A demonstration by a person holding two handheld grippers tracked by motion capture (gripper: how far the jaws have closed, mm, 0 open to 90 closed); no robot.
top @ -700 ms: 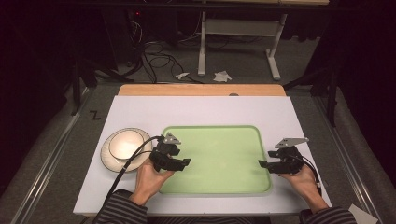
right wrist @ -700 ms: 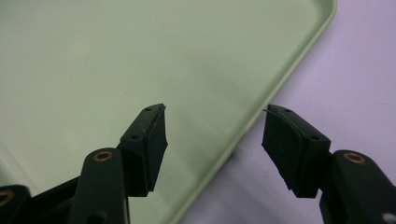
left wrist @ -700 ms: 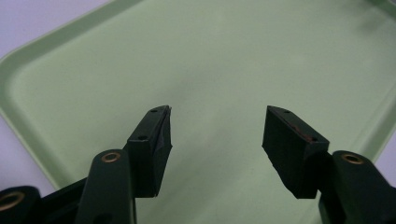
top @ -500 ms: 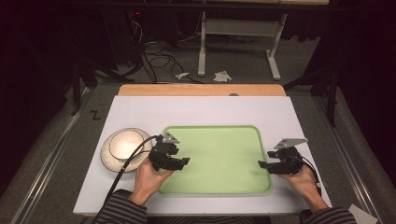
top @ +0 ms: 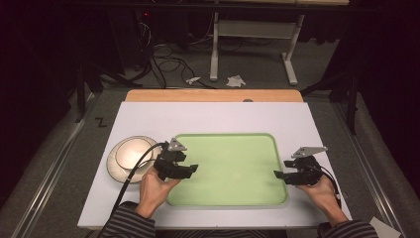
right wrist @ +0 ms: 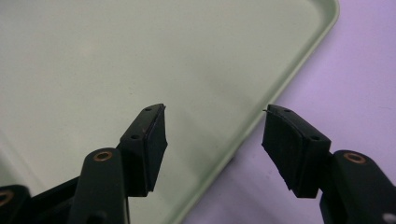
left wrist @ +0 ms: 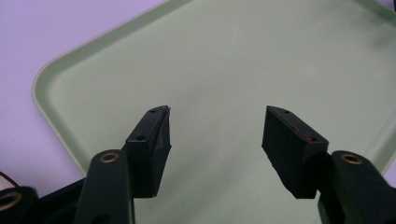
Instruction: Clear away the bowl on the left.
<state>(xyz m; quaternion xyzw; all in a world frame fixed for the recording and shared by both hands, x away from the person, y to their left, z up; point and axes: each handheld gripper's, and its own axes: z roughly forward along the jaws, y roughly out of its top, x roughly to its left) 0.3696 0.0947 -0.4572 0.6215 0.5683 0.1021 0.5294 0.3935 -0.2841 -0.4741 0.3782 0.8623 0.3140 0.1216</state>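
Observation:
A pale green tray (top: 228, 198) lies bare in the middle of the white table. My left gripper (top: 194, 168) hovers over its left edge, pointing right, jaws open with nothing between them. In the left gripper view the left gripper (left wrist: 215, 122) spans bare tray floor (left wrist: 261, 56). My right gripper (top: 276, 174) sits at the tray's right edge, pointing left, also open and empty. Seen in the right gripper view, the right gripper (right wrist: 214, 120) straddles the tray rim (right wrist: 261, 116).
A white bowl stacked on a plate (top: 130, 156) stands just left of the tray, behind my left hand. A wooden strip (top: 213, 95) borders the table's far edge. Cables and a desk frame (top: 252, 34) lie on the floor beyond.
My left gripper has crept slightly right and toward me along the tray's left edge. The right gripper has stayed where it was.

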